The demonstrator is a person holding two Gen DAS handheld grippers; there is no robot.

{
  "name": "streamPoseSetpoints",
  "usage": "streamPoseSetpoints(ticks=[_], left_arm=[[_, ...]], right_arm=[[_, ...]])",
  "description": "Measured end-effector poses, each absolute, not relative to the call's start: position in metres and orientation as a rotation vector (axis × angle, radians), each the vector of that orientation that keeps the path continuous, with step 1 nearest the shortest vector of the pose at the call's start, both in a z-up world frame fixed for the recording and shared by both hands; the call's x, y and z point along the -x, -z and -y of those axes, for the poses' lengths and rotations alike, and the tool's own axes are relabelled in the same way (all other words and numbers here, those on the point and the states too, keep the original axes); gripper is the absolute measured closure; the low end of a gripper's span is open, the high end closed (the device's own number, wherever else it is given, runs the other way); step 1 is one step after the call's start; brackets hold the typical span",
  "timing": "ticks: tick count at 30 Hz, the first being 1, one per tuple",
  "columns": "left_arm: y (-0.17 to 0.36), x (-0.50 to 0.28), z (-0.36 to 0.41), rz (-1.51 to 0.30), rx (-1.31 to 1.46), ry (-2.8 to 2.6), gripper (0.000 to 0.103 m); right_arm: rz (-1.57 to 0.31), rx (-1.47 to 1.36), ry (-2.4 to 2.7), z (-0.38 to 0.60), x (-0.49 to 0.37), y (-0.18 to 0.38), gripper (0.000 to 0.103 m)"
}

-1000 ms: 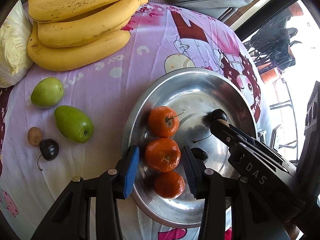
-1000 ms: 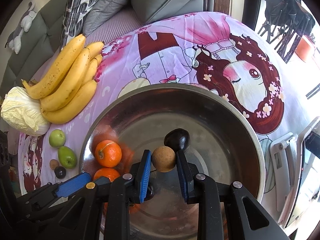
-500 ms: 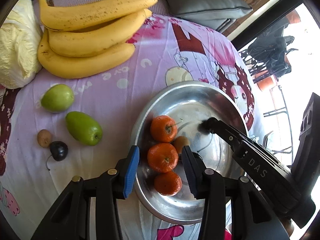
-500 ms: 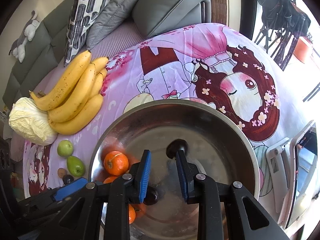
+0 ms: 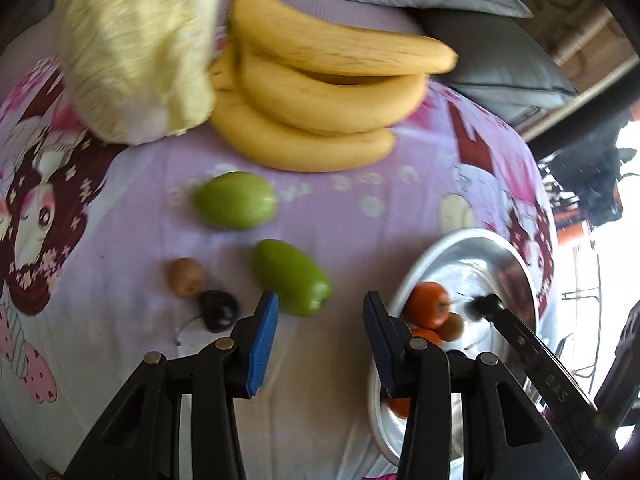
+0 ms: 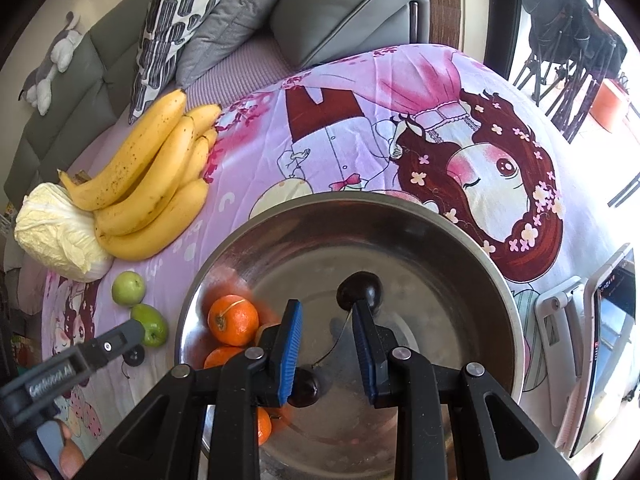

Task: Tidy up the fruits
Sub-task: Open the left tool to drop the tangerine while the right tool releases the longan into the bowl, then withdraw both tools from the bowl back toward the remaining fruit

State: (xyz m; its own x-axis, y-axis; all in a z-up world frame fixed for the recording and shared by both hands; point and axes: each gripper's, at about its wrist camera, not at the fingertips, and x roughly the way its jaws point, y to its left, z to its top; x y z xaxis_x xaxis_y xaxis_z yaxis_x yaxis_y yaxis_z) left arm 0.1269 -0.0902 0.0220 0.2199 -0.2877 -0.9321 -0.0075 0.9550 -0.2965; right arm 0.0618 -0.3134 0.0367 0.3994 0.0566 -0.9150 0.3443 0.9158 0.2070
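A steel bowl [image 6: 460,248] holds several oranges [image 6: 233,319], a brown longan [image 5: 452,326] and two dark cherries [image 6: 360,290]. My right gripper [image 6: 326,346] is open and empty above the bowl's middle. My left gripper [image 5: 320,332] is open and empty, over the cloth left of the bowl [image 5: 516,264]. Just ahead of it lie a green fruit [image 5: 292,278], a second green fruit [image 5: 236,200], a dark cherry [image 5: 218,310] and a small brown longan [image 5: 186,276].
A bunch of bananas [image 5: 320,100] and a pale cabbage [image 5: 136,48] lie at the far side of the pink printed cloth [image 6: 400,140]. Grey cushions [image 6: 340,4] stand behind. A white stand with a device [image 6: 592,332] is right of the bowl.
My right gripper let the longan go into the bowl and drew back upward. My left gripper swung left, away from the oranges toward the green fruits and loose cherry.
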Motion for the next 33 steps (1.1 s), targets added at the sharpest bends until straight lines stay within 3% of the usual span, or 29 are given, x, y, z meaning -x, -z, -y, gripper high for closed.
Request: streamPoseSetpoints(ticks=[7, 10, 11, 13, 14, 17, 19, 22, 33], left_arm=[[-0.013, -0.128, 0.078, -1.367, 0.276, 0.150, 0.057], [-0.012, -0.127, 0.080, -1.371, 0.263, 0.143, 0.046], [-0.012, -0.126, 0.081, -1.369, 0.253, 0.138, 0.046], [-0.010, -0.128, 0.084, -1.368, 0.247, 0.135, 0.043], [-0.010, -0.128, 0.084, -1.369, 0.248, 0.133, 0.043], [-0.010, -0.129, 0.083, -1.368, 0.245, 0.117, 0.040], [-0.009, -0.129, 0.082, -1.365, 0.246, 0.104, 0.023], [-0.008, -0.128, 0.078, -1.358, 0.230, 0.066, 0.021], [-0.010, -0.126, 0.070, -1.337, 0.210, 0.026, 0.018]], right_arm=[[-1.163, -0.361, 0.158, 0.301, -0.064, -0.036, 0.074], [-1.165, -0.345, 0.150, 0.297, -0.065, -0.036, 0.073], [-1.166, -0.339, 0.150, 0.296, -0.065, -0.036, 0.070], [-1.168, -0.323, 0.162, 0.295, -0.066, -0.036, 0.039], [-1.165, -0.315, 0.170, 0.294, -0.066, -0.037, 0.034], [-1.153, -0.297, 0.184, 0.295, -0.066, -0.039, 0.031], [-1.156, -0.292, 0.184, 0.294, -0.067, -0.039, 0.028], [-1.162, -0.274, 0.191, 0.294, -0.068, -0.036, 0.020], [-1.163, -0.245, 0.193, 0.291, -0.070, -0.034, 0.018]])
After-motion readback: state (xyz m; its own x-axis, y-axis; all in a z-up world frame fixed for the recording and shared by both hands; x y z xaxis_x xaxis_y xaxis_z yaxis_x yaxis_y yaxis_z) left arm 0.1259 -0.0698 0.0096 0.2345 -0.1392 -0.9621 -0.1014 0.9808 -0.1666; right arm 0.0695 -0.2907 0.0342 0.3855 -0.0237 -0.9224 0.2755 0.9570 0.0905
